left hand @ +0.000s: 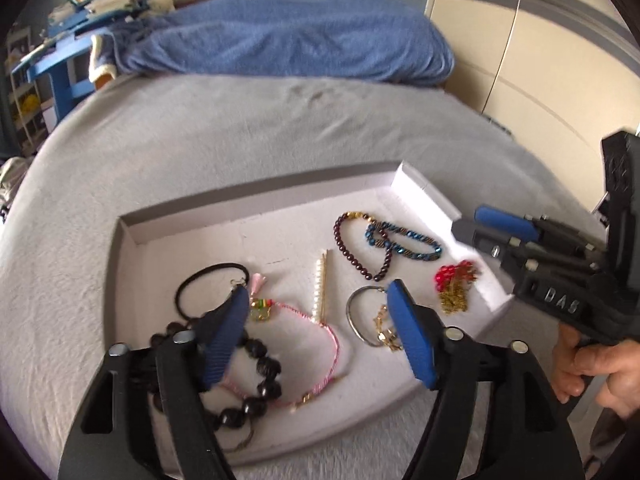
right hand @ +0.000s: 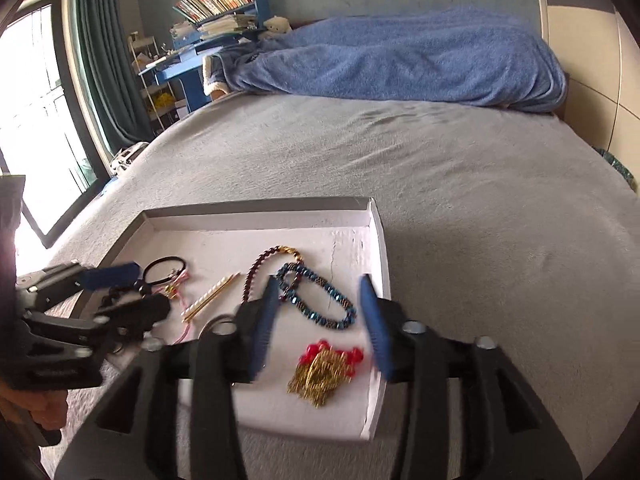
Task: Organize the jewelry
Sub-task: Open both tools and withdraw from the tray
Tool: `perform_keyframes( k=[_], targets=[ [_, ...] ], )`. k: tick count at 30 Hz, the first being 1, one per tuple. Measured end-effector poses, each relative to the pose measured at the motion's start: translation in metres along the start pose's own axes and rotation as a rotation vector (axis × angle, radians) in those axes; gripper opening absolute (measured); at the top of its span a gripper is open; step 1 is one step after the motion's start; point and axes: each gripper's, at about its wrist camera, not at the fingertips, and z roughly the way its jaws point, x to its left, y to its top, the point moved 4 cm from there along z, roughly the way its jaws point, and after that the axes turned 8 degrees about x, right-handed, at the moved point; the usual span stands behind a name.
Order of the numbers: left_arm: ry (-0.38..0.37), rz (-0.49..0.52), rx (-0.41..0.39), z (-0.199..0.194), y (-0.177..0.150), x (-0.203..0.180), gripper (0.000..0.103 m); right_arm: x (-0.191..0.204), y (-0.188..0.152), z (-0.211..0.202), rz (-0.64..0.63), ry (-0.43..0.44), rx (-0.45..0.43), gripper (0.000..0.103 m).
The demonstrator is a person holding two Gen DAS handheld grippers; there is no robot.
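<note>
A shallow white tray (left hand: 256, 200) lies on the grey bed and holds the jewelry. In it are a blue bead bracelet (left hand: 404, 240), a dark red bead bracelet (left hand: 352, 248), a red and gold piece (left hand: 456, 284), a pearl hair pin (left hand: 320, 288), a silver bangle (left hand: 356, 312), a pink cord bracelet (left hand: 324, 356), black beads (left hand: 260, 376) and a black hair tie (left hand: 212, 280). My left gripper (left hand: 318, 304) is open above the pink bracelet and pin. My right gripper (right hand: 320, 292) is open above the blue bracelet (right hand: 320, 300) and the red and gold piece (right hand: 326, 372). Both are empty.
A blue blanket (left hand: 296, 40) is heaped at the far end of the bed. A blue desk with books (right hand: 216, 20) stands at the back left, by a window with curtains (right hand: 40, 100). A cream wardrobe (left hand: 540, 60) is on the right.
</note>
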Motion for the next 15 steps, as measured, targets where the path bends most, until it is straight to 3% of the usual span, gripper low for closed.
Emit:
perform_keyframes(
  k=[2,6,9,11,15],
  targets=[
    [0.008,0.000,-0.019,-0.011,-0.005,0.001,0.074,0.002,-0.006,-0.008,0.001,0.006,-0.019,0.058],
    [0.040,-0.012,-0.133,-0.042,-0.017,0.006,0.092,0.008,-0.017,-0.025,0.009,0.014,-0.059,0.075],
    [0.065,-0.030,-0.215,-0.060,-0.030,0.010,0.094,0.015,-0.030,-0.038,-0.003,0.007,-0.098,0.085],
    [0.089,-0.033,-0.229,-0.065,-0.040,0.012,0.095,0.020,-0.039,-0.043,-0.008,-0.005,-0.113,0.094],
    [0.101,-0.051,-0.223,-0.068,-0.064,0.016,0.098,0.028,-0.060,-0.053,0.005,-0.017,-0.136,0.097]
  ],
)
